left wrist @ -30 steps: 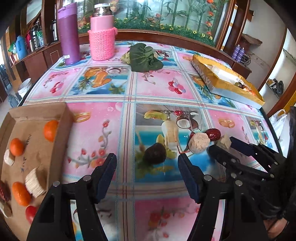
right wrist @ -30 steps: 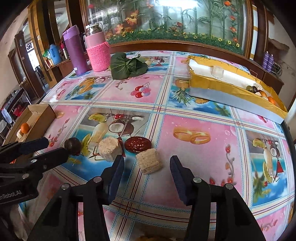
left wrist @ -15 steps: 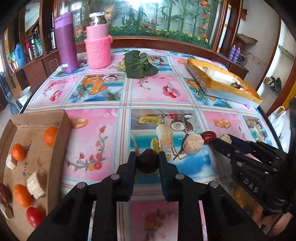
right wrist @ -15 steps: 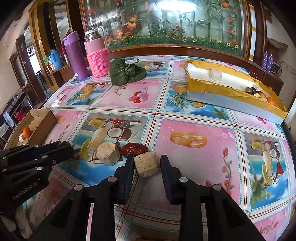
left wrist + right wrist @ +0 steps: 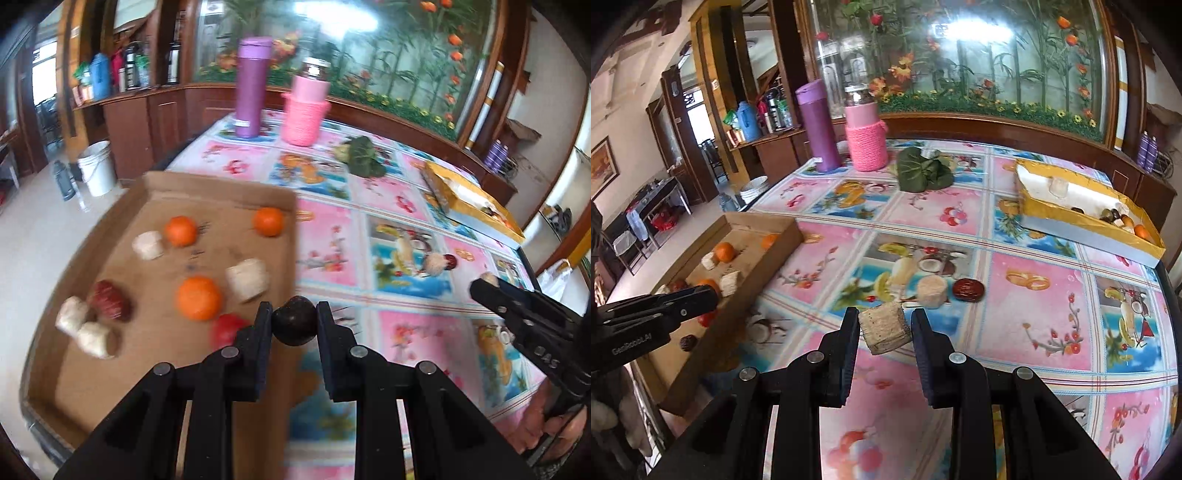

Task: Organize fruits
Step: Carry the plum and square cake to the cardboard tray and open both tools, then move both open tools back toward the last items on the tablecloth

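Note:
My left gripper [image 5: 293,323] is shut on a dark round fruit [image 5: 294,325] and holds it above the right edge of the brown cardboard tray [image 5: 110,373]. The tray holds oranges [image 5: 198,297], beige chunks [image 5: 247,279], a red date [image 5: 110,301] and a red fruit [image 5: 228,328]. My right gripper [image 5: 885,326] is shut on a beige cube-shaped chunk [image 5: 884,327], lifted above the table. A beige round chunk [image 5: 932,291] and a red date [image 5: 967,290] lie on the tablecloth beyond it.
A gold-rimmed box [image 5: 1086,218] with small fruits stands at the back right. A purple flask [image 5: 818,127], a pink-sleeved jar [image 5: 866,136] and green leaves [image 5: 923,175] stand at the back. The table's left edge drops to the floor by the tray.
Both grippers have lifted their pieces off the table. The left one swung left with the dark fruit to the tray's edge. The right one rose with the beige cube.

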Demonstrator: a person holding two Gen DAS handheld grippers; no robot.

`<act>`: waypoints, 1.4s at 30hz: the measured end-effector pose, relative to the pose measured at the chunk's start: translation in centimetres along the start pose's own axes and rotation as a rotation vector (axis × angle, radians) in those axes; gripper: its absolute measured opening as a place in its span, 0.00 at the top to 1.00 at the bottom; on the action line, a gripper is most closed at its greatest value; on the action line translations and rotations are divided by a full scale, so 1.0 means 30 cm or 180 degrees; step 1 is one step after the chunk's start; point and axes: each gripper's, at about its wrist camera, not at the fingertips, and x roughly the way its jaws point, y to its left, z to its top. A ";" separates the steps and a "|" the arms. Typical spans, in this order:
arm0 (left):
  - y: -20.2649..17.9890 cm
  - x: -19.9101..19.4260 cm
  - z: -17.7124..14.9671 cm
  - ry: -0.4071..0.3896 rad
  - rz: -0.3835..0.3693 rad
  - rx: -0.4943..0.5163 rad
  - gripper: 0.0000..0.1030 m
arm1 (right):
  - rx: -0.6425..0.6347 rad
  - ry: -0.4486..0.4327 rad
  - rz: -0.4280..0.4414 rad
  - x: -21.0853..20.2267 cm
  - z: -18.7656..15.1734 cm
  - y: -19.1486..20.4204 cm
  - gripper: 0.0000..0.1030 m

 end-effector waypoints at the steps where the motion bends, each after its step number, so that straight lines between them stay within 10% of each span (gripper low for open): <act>1: 0.044 -0.018 -0.012 -0.0021 0.0047 -0.0066 0.78 | -0.0048 -0.0005 0.0053 -0.010 0.001 0.038 0.70; 18: 0.421 -0.064 -0.141 0.0046 0.0540 -0.0578 0.77 | -0.0924 0.0596 0.0771 0.163 -0.143 0.703 0.69; 25: 0.422 -0.086 -0.142 -0.0069 0.0576 -0.0613 0.49 | -0.1053 0.0647 0.0704 0.215 -0.178 0.763 0.69; 42: 0.267 -0.254 -0.110 -0.0661 0.0822 -0.0319 0.35 | -0.0898 0.0070 0.0544 0.036 -0.147 0.662 0.43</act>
